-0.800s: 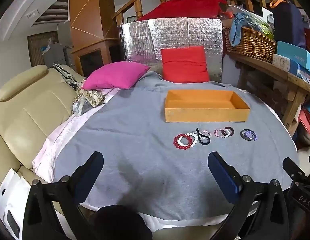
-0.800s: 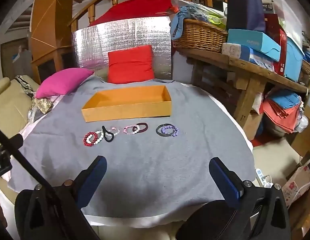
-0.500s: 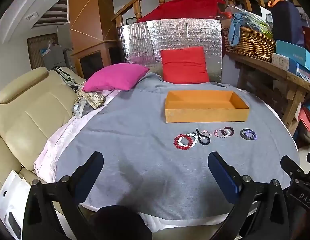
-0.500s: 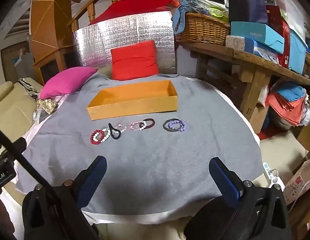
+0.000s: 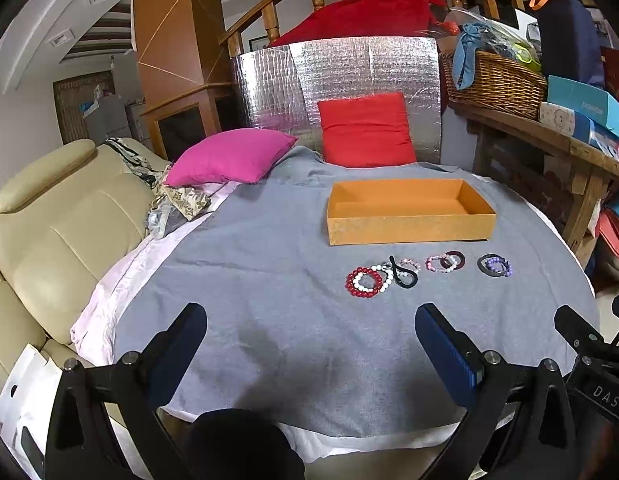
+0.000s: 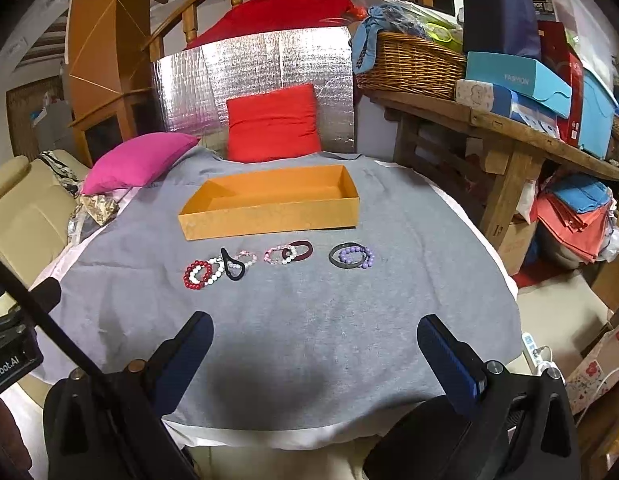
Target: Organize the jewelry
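- left claw [image 5: 309,344] released, jaws wide apart, holding nothing, hovering over the near edge of the counter [image 5: 269,320]
- right claw [image 6: 315,346] likewise released and empty, over the near edge
- grey cloth [image 6: 309,312] covers the counter
- row of bracelets past mid-counter: red bead bracelet [image 6: 194,275] at left, black loop [image 6: 233,267], pink bead bracelet [image 6: 278,255], purple bead bracelet [image 6: 355,256] at right
- orange box [image 6: 269,210] just behind the row, open, nothing inside
- red cushion [image 6: 271,122] at the far edge

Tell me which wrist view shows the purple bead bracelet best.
Right wrist: the purple bead bracelet lies nearer the frame's middle, larger, overlapping a dark ring. The left wrist view shows it smaller, toward the right edge.
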Motion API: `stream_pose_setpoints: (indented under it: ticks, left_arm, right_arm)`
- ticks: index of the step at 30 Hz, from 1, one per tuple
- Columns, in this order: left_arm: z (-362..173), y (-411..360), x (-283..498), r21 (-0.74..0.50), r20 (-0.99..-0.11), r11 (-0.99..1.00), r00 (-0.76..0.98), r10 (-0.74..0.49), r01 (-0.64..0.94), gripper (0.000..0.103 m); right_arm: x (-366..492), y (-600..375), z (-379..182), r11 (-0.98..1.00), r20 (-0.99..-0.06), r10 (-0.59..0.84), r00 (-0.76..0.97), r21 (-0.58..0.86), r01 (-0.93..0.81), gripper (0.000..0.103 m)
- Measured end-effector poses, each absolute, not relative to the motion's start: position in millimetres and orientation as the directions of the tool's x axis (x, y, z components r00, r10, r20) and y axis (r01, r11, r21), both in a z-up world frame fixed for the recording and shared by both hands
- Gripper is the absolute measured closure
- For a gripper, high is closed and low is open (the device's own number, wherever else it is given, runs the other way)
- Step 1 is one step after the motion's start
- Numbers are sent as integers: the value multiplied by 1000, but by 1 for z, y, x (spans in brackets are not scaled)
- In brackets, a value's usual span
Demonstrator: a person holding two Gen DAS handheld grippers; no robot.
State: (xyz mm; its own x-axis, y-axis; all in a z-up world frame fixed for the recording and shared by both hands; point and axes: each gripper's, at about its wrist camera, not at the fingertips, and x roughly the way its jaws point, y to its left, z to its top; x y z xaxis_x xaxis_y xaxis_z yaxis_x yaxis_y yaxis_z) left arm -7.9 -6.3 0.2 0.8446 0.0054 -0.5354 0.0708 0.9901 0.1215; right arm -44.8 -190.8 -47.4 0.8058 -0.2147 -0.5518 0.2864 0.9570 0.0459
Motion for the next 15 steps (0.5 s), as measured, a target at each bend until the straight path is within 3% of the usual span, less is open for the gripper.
stream_pose_setpoints:
  ticks: [15]
  left_arm:
    - [-3, -4, -2, 87, -547, 995, 837, 6, 50, 0]
  right_arm:
    - [-36, -189, -50, 957, -557, -227, 799, 24, 288, 0]
